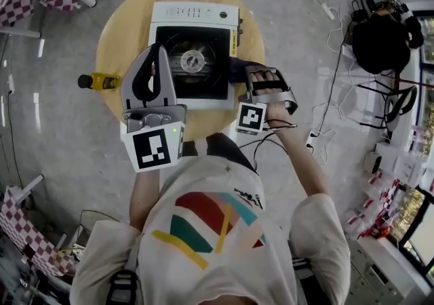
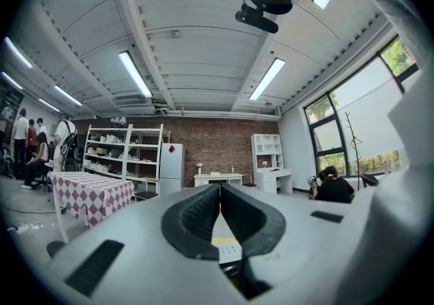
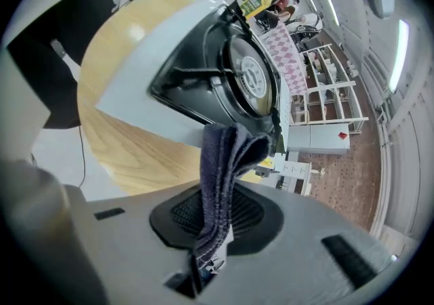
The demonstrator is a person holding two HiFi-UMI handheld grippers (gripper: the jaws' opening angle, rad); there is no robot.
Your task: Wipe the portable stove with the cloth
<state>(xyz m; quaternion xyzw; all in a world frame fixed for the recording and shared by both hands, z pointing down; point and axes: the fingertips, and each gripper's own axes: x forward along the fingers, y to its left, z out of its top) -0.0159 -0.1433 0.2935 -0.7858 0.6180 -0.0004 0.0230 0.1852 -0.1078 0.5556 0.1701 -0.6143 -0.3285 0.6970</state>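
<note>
While the round wooden bench [image 1: 112, 32] carries the white portable stove [image 1: 193, 15], the left tool [image 2: 220, 209] sits clenched, empty, over its left edge; the right tool [image 3: 217, 215] grasps the dark cloth [image 3: 224, 154] at the stove's right edge.

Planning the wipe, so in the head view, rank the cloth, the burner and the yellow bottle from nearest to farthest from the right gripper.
1. The cloth, clamped in the right gripper, by the right edge of the stove.
2. The burner, at the stove's centre.
3. The yellow bottle, at the left edge of the table.
</note>
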